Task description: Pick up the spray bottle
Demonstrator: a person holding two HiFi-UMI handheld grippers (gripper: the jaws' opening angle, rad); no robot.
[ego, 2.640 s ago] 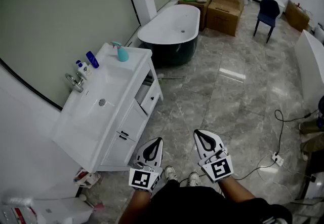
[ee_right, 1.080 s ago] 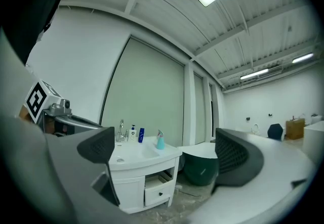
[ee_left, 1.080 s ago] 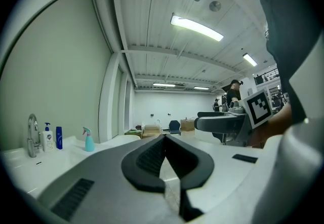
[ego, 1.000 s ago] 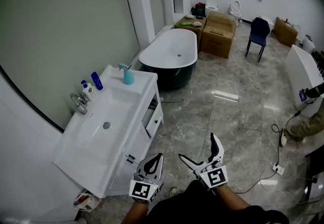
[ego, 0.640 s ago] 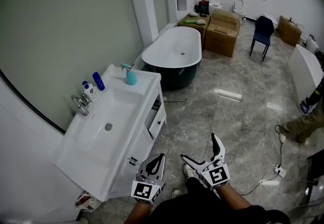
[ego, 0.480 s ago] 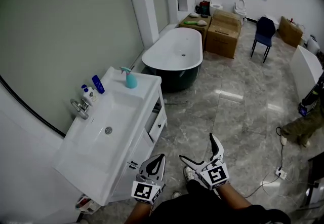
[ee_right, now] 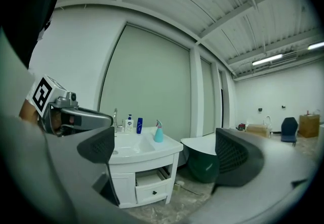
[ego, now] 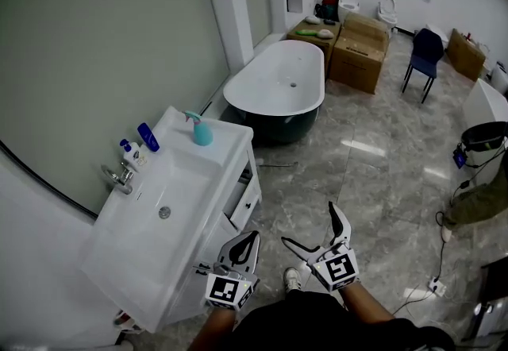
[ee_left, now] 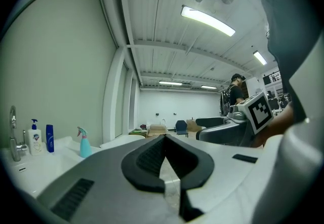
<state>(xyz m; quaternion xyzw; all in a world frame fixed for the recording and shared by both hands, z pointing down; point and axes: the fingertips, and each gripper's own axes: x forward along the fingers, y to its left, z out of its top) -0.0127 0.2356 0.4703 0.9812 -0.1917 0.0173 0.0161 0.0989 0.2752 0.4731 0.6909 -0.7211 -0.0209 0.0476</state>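
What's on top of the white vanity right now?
Teal spray bottle at the far corner; blue bottle, white pump bottle and faucet by the wall. The contents of the drawer below aren't visible.

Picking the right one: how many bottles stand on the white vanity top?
3: teal plastic spray bottle near the far end; dark blue bottle by the wall; white pump bottle beside the chrome tap.

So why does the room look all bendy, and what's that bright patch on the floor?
Left and right gripper views: wide-angle lenses bend the pillar and ceiling, with black corners. Head view: the patch is light glaring off the shiny floor.
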